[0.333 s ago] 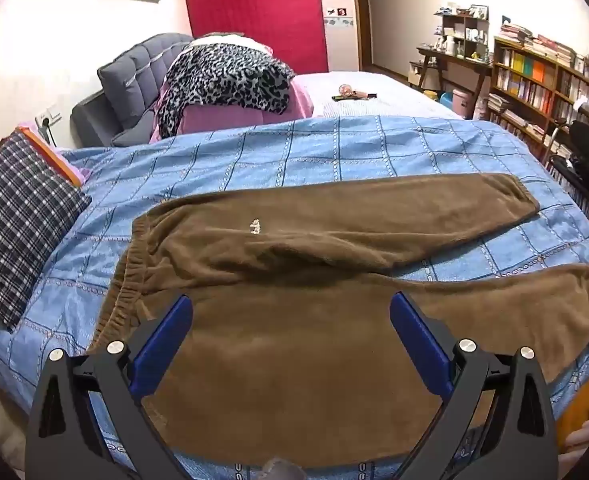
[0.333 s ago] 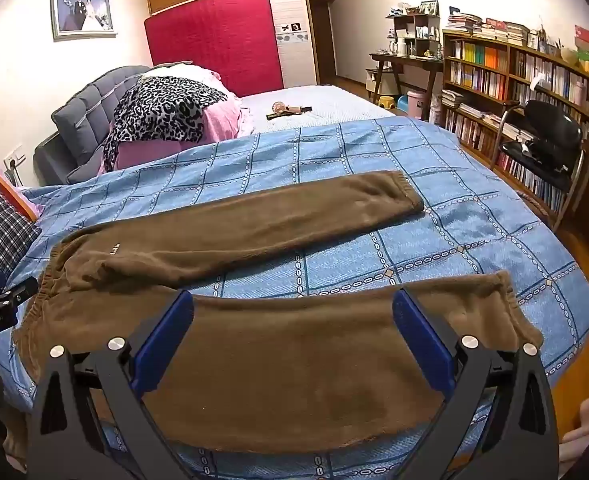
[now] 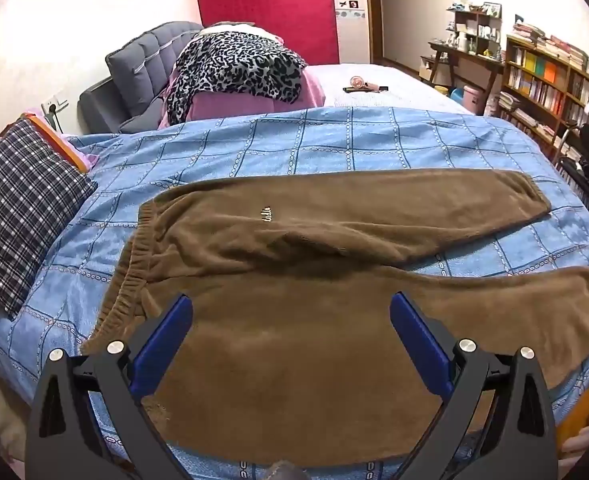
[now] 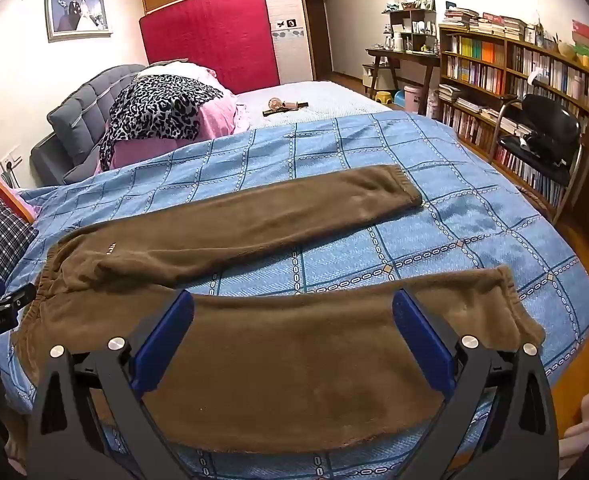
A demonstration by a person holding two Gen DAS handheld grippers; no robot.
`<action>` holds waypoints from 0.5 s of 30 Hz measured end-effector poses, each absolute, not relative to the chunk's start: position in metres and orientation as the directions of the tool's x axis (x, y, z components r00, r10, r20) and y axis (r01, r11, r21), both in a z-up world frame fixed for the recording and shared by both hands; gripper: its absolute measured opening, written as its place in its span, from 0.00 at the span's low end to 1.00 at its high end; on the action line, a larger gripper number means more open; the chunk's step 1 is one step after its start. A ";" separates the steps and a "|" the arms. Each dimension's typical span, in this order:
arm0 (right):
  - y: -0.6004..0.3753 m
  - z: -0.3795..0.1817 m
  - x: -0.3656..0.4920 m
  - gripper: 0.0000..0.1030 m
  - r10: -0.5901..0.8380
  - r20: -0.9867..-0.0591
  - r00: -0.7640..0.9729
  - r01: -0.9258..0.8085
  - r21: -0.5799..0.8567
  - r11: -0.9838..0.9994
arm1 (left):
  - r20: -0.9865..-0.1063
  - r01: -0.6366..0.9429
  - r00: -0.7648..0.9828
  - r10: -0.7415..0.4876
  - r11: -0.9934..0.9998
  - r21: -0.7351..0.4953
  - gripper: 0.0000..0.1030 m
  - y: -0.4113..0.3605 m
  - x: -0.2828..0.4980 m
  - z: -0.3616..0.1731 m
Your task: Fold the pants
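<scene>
Across the middle of both frames I see the brown pants (image 3: 294, 280) spread flat on the blue checked bedspread (image 3: 334, 148), waistband toward the left edge, the two legs running off to the right and splayed apart, with a wedge of bedspread showing between them; a small pale logo sits on the upper leg (too small for me to read). At the bottom of the left wrist frame my left gripper (image 3: 290, 320) has its blue-padded jaws spread wide and grasping nothing, hovering over the seat and near leg of the pants close to the waistband; at the bottom of the right wrist frame my right gripper (image 4: 292, 320) is likewise released, jaws wide, over the middle of the near leg, whose cuff lies toward the lower right of that frame. At the far left of the left wrist frame lies a plaid pillow (image 3: 18, 208); toward the upper left sits a leopard-print blanket (image 3: 234, 68) over pink bedding, with a red panel (image 3: 266, 8) behind it; along the right edge stands a bookshelf (image 4: 514, 76) with a black chair (image 4: 546, 132) in front.
</scene>
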State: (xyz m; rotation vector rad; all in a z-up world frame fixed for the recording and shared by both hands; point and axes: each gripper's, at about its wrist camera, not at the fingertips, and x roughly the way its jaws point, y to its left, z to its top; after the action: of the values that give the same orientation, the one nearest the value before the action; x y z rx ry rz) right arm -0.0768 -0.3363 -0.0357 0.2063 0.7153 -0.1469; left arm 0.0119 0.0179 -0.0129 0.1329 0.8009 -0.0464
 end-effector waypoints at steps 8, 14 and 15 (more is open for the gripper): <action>-0.336 -0.029 -0.080 0.97 -0.068 -0.669 0.740 0.212 0.136 0.968 | -0.718 0.091 0.696 0.011 0.990 0.104 0.95 0.017 0.012 -0.014; -0.337 -0.028 -0.078 0.97 -0.068 -0.677 0.733 0.215 0.136 0.967 | -0.725 0.087 0.689 0.016 0.991 0.104 0.95 0.020 0.014 -0.018; -0.335 -0.031 -0.078 0.97 -0.070 -0.678 0.732 0.217 0.134 0.967 | -0.727 0.084 0.686 0.018 0.991 0.103 0.95 0.021 0.015 -0.019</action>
State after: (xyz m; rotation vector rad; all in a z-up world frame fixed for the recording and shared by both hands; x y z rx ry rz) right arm -0.0783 -0.3353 -0.0314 0.2103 0.7346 -0.1596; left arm 0.0151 0.0208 -0.0187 0.1322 0.8144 -0.0371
